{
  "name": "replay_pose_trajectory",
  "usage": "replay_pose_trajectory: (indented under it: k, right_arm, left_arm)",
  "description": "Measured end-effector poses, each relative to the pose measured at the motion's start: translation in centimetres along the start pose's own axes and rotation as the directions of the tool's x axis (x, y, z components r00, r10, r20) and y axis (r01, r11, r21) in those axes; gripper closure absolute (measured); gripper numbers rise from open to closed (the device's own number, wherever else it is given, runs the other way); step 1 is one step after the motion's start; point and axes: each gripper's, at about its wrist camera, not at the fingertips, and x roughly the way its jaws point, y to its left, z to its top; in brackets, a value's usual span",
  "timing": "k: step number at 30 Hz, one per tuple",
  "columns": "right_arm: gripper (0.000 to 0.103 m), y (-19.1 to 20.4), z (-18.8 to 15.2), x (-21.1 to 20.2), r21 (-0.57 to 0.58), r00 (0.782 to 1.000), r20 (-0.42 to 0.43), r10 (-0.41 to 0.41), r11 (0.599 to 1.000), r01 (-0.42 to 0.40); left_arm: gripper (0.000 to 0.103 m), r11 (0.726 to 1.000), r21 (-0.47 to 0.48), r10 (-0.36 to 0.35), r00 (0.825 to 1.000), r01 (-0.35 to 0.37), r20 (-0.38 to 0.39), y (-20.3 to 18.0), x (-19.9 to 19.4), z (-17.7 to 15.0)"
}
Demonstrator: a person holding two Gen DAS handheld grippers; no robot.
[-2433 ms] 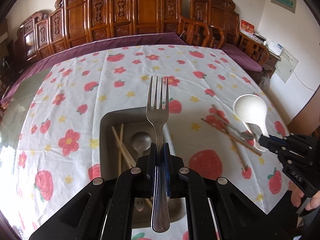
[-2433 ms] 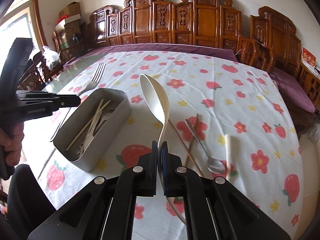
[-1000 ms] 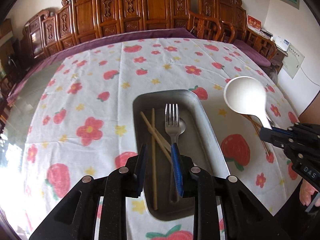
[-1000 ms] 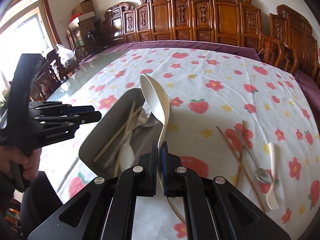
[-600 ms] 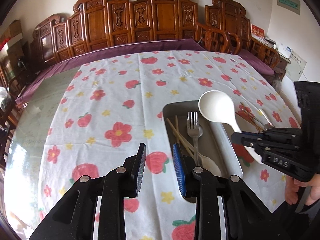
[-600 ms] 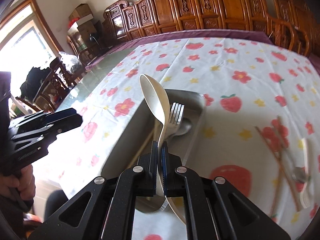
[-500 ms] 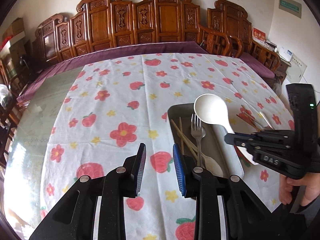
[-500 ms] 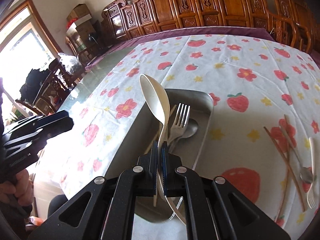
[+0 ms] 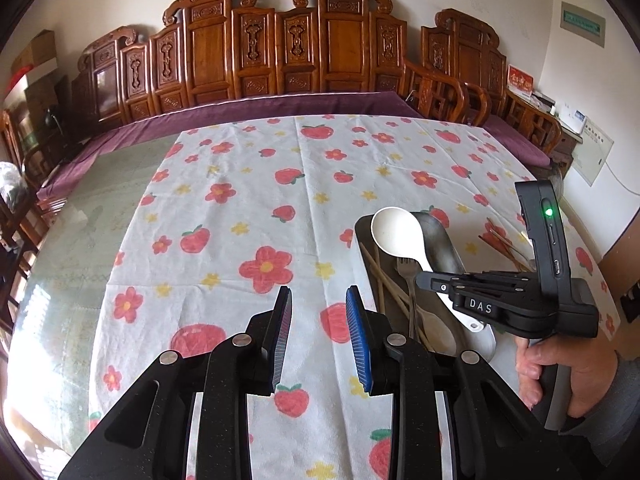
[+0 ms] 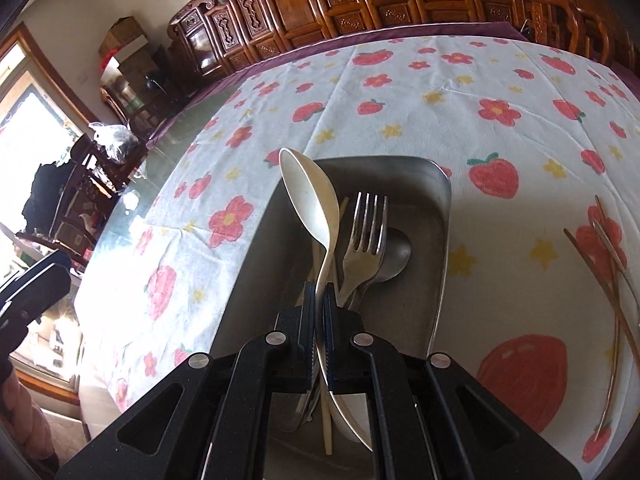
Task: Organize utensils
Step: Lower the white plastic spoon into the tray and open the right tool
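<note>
Right wrist view looked down along the right tool [image 10: 319,292], whose two fingers were pressed together on the handle of a white spoon [image 10: 310,204]; the spoon's bowl stood up ahead of the fingertips, over the near-left part of a metal tray [image 10: 442,216]. Just right of the held spoon, inside that tray, lay a metal fork [image 10: 366,236] with its tines pointing away from the tool, and under the fork's head sat the bowl of a metal spoon [image 10: 394,254]. Pale chopsticks showed in the tray below the fingers, partly hidden by them. Far to the right of the tool, outside the tray on the flowered cloth [image 10: 460,92] of the desk, lay a loose pair of brown chopsticks [image 10: 608,280] crossed by a thin metal handle. At the left edge of this view a dark part of the other tool and a bit of a hand were just visible. Left wrist view showed the left tool [image 9: 318,300] with its fingers narrowly parted and nothing between them, hanging over bare cloth to the left of the tray [image 9: 444,240]. To its right the right tool [image 9: 420,278] reached in from the side with the white spoon [image 9: 398,234] above the tray, a hand [image 9: 560,372] wrapped round its grip, and a green light glowed on the upright block on top of it. Carved wooden chairs [image 9: 336,48] lined the far side of the desk.
</note>
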Motion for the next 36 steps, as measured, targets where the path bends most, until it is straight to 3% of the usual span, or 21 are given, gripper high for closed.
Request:
replay_pose_trajectory:
  k: [6,23,31,33,34,36]
  right_arm:
    - [0.094,-0.1,-0.3,0.5,-0.006,1.000,-0.007,-0.003,1.000,0.003]
    - [0.092,0.9,-0.7,-0.9,-0.077,0.995,-0.035,0.095,0.992,-0.098]
    - [0.092,1.0,-0.8,-3.3,-0.164,0.998,0.003,0.056,0.985,-0.055]
    - [0.092,0.7,-1.0,-5.0,-0.195,0.999,0.035,0.039,0.980,-0.032]
    - [0.092,0.4,-1.2,-5.7,-0.209,0.998,0.048,0.028,0.978,-0.017]
    - [0.092,-0.6,-1.6,-7.3,-0.228,0.997,0.073,0.003,0.973,0.014]
  left_arm:
    - [0.077,1.000,0.001,0.001,1.000,-0.001,-0.006,-0.1,0.4,-0.1]
    - [0.077,1.000,0.017,0.002,1.000,-0.002,-0.005,-1.8,0.4,0.2]
    - [0.077,1.000,0.016,-0.007,1.000,0.007,-0.002,-2.4,0.2,0.2]
    - [0.070,1.000,0.016,-0.013,1.000,0.013,-0.002,-2.9,0.2,0.2]
    - [0.054,1.000,0.018,-0.013,1.000,0.013,0.001,-3.2,0.2,0.2]
    - [0.050,0.999,0.032,-0.019,1.000,0.019,0.017,-4.1,0.0,0.2]
